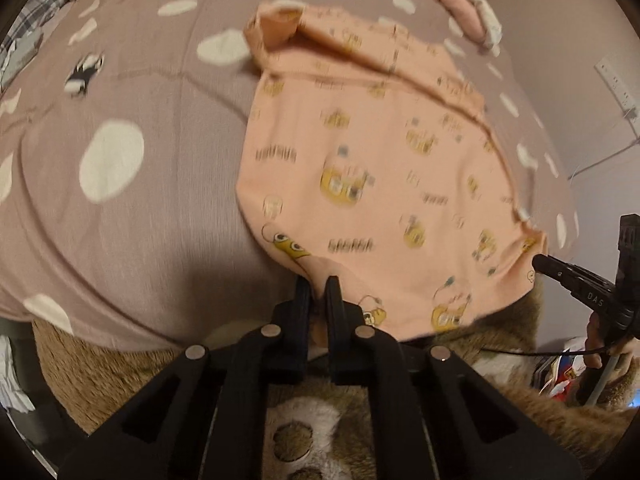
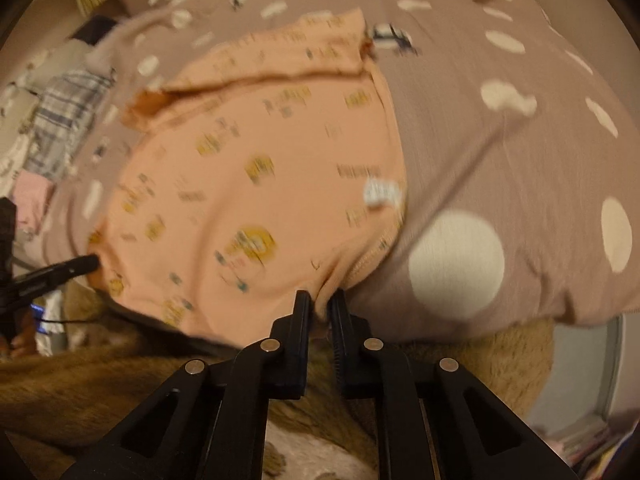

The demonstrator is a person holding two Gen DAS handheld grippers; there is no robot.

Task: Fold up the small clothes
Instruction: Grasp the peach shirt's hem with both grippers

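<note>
A small peach garment (image 1: 372, 168) with yellow cartoon prints lies spread on a mauve bedsheet with white dots (image 1: 120, 208). Its far part is folded over on itself. My left gripper (image 1: 319, 286) is shut on the garment's near left hem corner. My right gripper (image 2: 320, 300) is shut on the near right hem corner of the same garment (image 2: 256, 184). The right gripper also shows at the right edge of the left wrist view (image 1: 540, 263), and the left gripper at the left edge of the right wrist view (image 2: 90, 262). Both views are motion-blurred.
A brown furry blanket (image 1: 320, 420) hangs below the bed's near edge. A pink and white cloth (image 1: 468, 8) lies at the far side of the bed. A plaid cloth (image 2: 68, 116) and other clothes lie to the left. A wall socket (image 1: 616, 80) is on the right.
</note>
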